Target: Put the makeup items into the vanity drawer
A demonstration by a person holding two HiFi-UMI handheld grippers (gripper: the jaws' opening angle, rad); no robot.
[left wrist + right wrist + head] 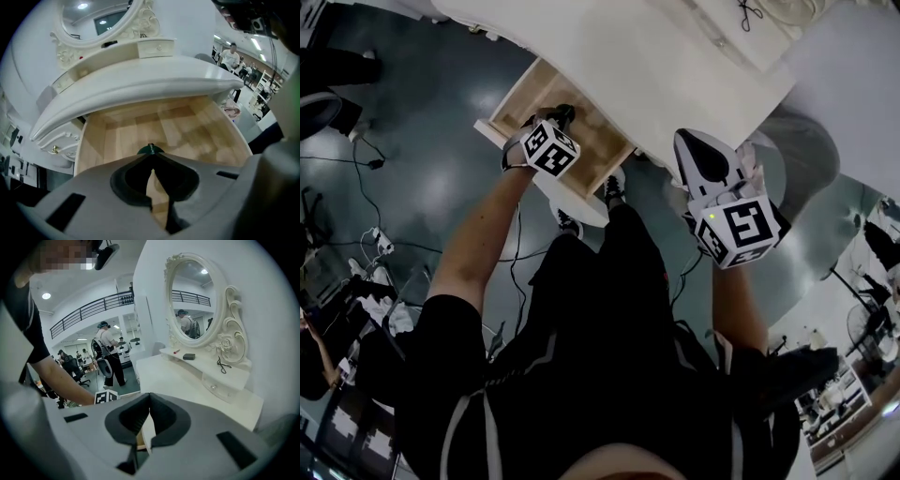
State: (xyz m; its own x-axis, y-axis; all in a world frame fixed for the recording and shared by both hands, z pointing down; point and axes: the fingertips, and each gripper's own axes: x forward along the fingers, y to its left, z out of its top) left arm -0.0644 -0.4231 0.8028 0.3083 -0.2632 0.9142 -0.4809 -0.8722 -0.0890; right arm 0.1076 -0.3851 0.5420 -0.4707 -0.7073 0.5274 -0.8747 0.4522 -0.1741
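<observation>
The vanity drawer (122,131) stands pulled open, its pale wood bottom bare where I can see it. My left gripper (151,153) hangs over it with its jaws nearly together on a small dark green makeup item (146,150), of which only the top peeks out past the tips. In the head view the left gripper (562,114) reaches into the drawer (602,142). My right gripper (686,142) is held to the right beside the vanity's front edge. In its own view the right gripper (149,395) is shut with nothing in it.
The white vanity top (187,380) carries an oval mirror (194,301), a shelf with a small black item (189,356), a red item (176,351) and a black cord (221,364). The person's legs and feet are below the drawer. Cables lie on the dark floor (366,159).
</observation>
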